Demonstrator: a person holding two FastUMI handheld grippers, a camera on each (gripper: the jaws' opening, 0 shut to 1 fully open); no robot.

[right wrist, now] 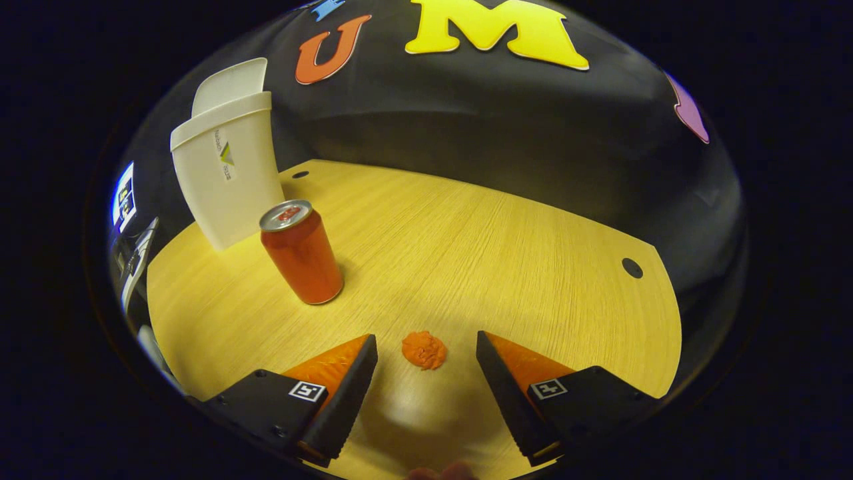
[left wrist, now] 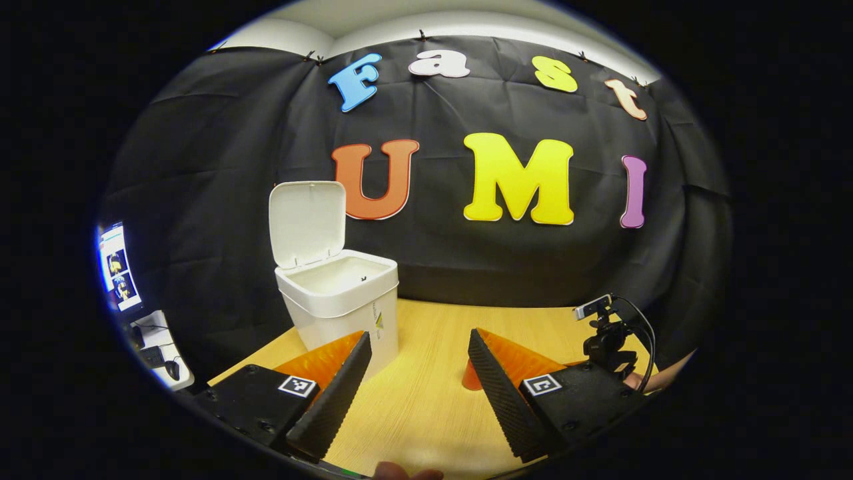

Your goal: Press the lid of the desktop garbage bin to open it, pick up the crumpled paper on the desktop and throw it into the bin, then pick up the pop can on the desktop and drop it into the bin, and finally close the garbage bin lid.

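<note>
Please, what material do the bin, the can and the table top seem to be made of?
Bin: probably plastic, white, smooth matte walls and thin moulded lid.
Can: likely metal, with a shiny silver top and glossy red side.
Table top: looks like wood or wood-look laminate; pale grain lines, slight sheen.

White bin lid up; red can upright, crumpled paper nearby.

bin lid up, hand-held gripper spread

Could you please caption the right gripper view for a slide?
Open right gripper framing crumpled paper; pop can upright beside open garbage bin.
</note>
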